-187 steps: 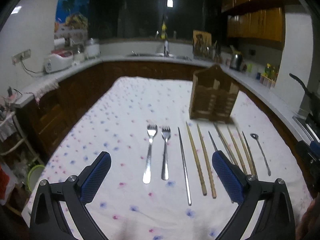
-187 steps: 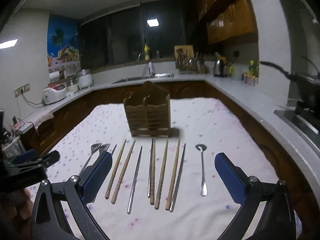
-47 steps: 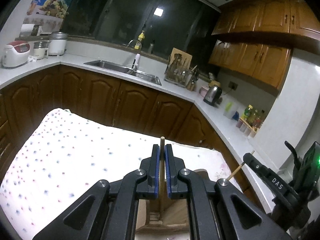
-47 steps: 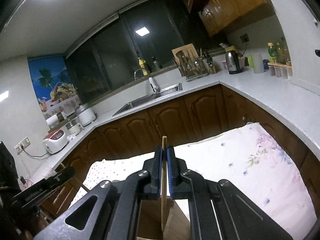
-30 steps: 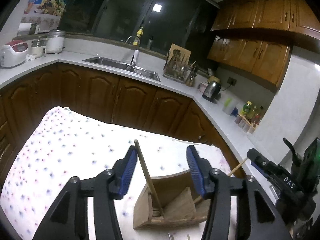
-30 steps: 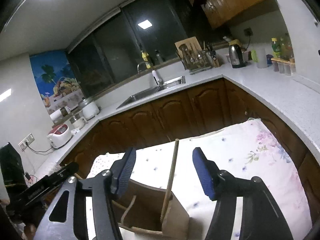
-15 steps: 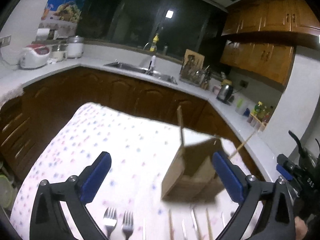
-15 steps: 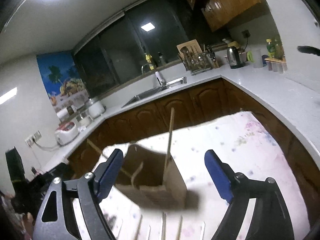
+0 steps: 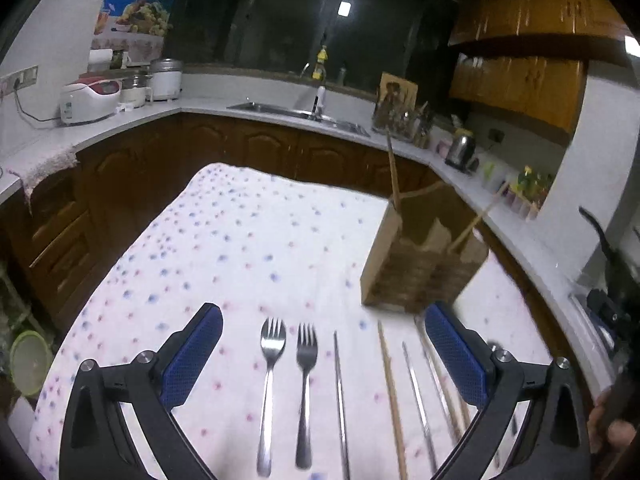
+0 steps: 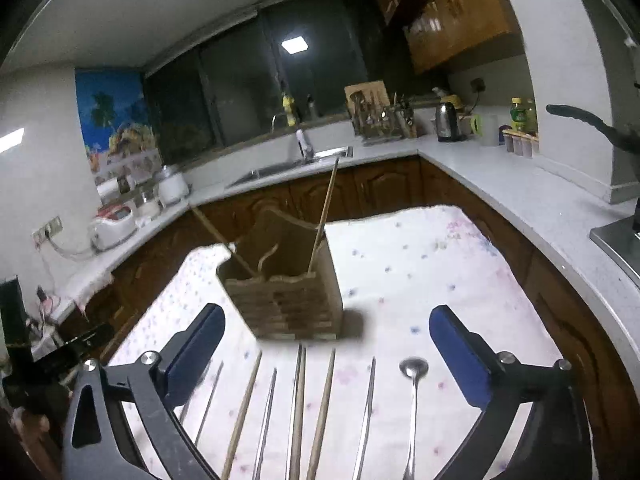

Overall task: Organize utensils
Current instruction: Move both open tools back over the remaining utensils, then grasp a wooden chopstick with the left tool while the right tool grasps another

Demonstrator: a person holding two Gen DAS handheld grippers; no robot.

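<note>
Utensils: laid in a row on the near part of the tablecloth, in front of the wooden holder.
Wooden holder: stands on the cloth past the row; two wooden chopsticks lean in it, one in each side.
Left gripper: empty, fingers spread wide above two forks and a metal chopstick.
Right gripper: empty, fingers spread wide above chopsticks, wooden and metal.
Spoon: at the row's right end, bowl towards the holder.
</note>
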